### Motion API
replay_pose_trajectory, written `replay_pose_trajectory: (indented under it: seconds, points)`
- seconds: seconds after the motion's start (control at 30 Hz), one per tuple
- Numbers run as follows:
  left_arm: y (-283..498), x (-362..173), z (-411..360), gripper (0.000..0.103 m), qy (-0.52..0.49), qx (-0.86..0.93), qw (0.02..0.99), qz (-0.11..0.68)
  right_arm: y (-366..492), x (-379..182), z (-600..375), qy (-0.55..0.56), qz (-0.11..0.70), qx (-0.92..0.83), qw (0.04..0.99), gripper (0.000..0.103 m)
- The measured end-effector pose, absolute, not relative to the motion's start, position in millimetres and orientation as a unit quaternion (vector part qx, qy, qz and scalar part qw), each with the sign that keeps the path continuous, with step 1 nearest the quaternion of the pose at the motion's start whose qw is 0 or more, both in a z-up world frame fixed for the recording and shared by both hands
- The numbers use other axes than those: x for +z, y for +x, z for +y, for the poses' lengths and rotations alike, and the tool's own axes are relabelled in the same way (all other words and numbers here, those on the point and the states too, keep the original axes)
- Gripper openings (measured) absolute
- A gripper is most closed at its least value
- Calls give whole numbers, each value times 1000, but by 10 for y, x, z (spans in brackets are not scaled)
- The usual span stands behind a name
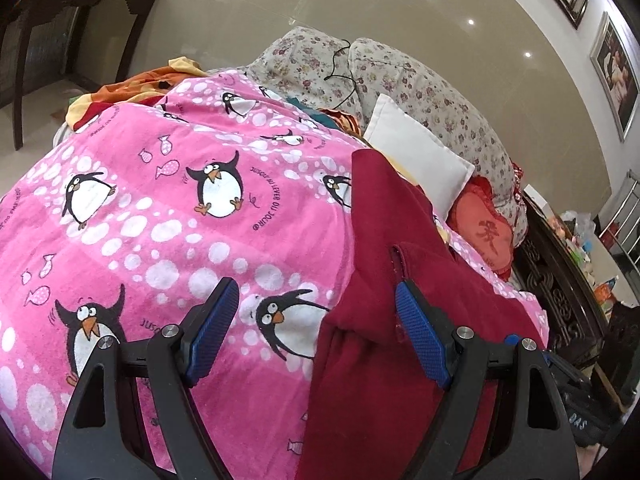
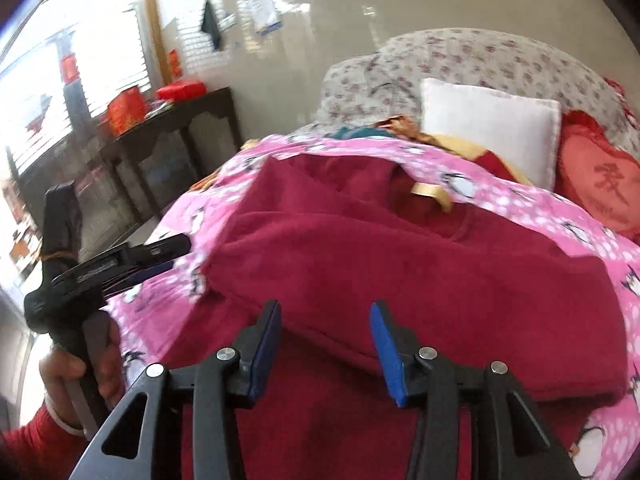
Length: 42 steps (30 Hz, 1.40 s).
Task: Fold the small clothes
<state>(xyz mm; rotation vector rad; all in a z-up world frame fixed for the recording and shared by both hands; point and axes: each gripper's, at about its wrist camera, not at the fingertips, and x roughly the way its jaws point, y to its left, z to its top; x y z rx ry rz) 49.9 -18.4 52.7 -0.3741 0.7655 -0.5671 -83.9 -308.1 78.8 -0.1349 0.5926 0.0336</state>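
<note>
A dark red fleece garment [image 1: 384, 288] lies on a pink penguin-print blanket [image 1: 168, 216] that covers the bed. My left gripper [image 1: 316, 312] is open, its blue pads [image 1: 214, 328] wide apart, hovering over the garment's left edge where it meets the blanket. In the right wrist view the garment [image 2: 400, 272] lies partly folded over itself, a yellow tag near its collar. My right gripper [image 2: 324, 332] is open just above the garment's near part. The left gripper [image 2: 124, 264] shows at the left of that view, held by a hand.
A white pillow [image 1: 416, 160], a floral quilt [image 1: 432, 84] and a red heart cushion [image 1: 484, 232] lie at the head of the bed. Orange and yellow clothes [image 1: 132, 92] lie at the far left. A dark wooden table [image 2: 172, 136] stands beside the bed.
</note>
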Motion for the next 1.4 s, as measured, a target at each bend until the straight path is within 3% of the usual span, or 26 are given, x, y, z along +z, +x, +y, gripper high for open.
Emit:
replay_pose_trajectory:
  seconds: [0.43,0.5,0.57,0.63,0.93,1.1,1.23,1.4]
  points:
    - [630,514,63,81,-213,-217,877,373,98,551,-2507,-86,346,29,934,45]
    - [646,506,109,81,-222,-212,875,375,113,506,-2452,-108,330,24,937,37]
    - [654,504,150,81,-229,-210,873,376,92,525,-2430,-120,325,20,938,6]
    - [653,512,180,81,-236,-209,872,375,39,640,-2472,-109,313,24,943,5]
    - [621,543,160,81,-229,-212,875,369,138,960,-2265,-53,250,50,966,5]
    - [633,534,147,81,-222,-210,878,369,534,583,-2294,-11,320,60,946,11]
    - [611,560,119,81,-219,-219,879,363,80,784,-2499,15,292,69,954,28]
    - [489,641,-26,81,-189,-243,890,337,-689,1025,-3049,-40,276,-48,959,29]
